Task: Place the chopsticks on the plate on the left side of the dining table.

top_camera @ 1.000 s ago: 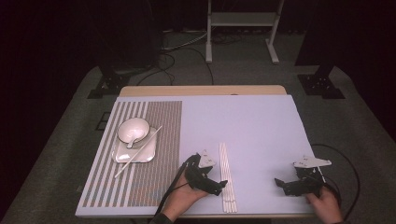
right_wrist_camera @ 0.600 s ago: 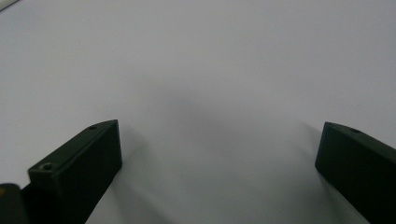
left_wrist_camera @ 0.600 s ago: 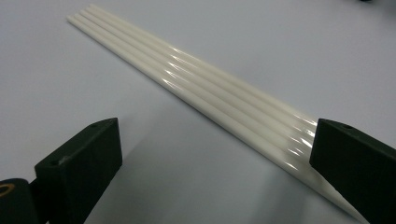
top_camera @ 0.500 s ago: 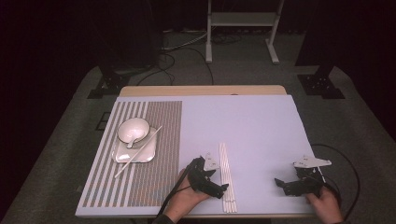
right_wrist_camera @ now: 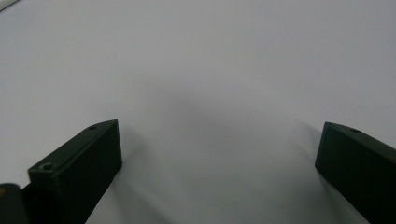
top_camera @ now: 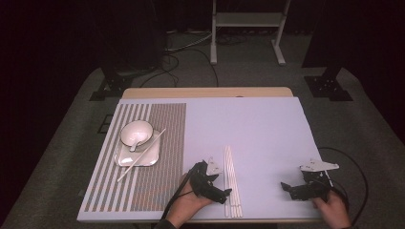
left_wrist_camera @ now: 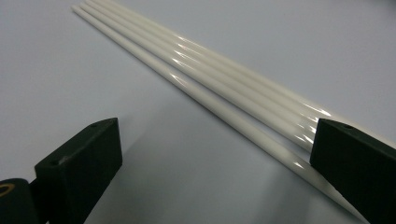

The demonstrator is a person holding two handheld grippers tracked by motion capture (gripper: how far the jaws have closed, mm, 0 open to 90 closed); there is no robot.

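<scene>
The left gripper (top_camera: pixel 223 193) sits low with its jaws spread wide around the near ends of four white chopsticks (top_camera: pixel 232 179), apparently lined up to pick one. The chopsticks lie together near the table's (top_camera: pixel 248 124) front edge. The right gripper (top_camera: pixel 286 187), also spread, rests idle near the front right corner.

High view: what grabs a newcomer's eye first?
The bundle of white chopsticks lying on the pale table near its front edge, with the left hand-held gripper open right beside them. Next, the white bowl with a spoon on a plate on the striped mat at left.
</scene>
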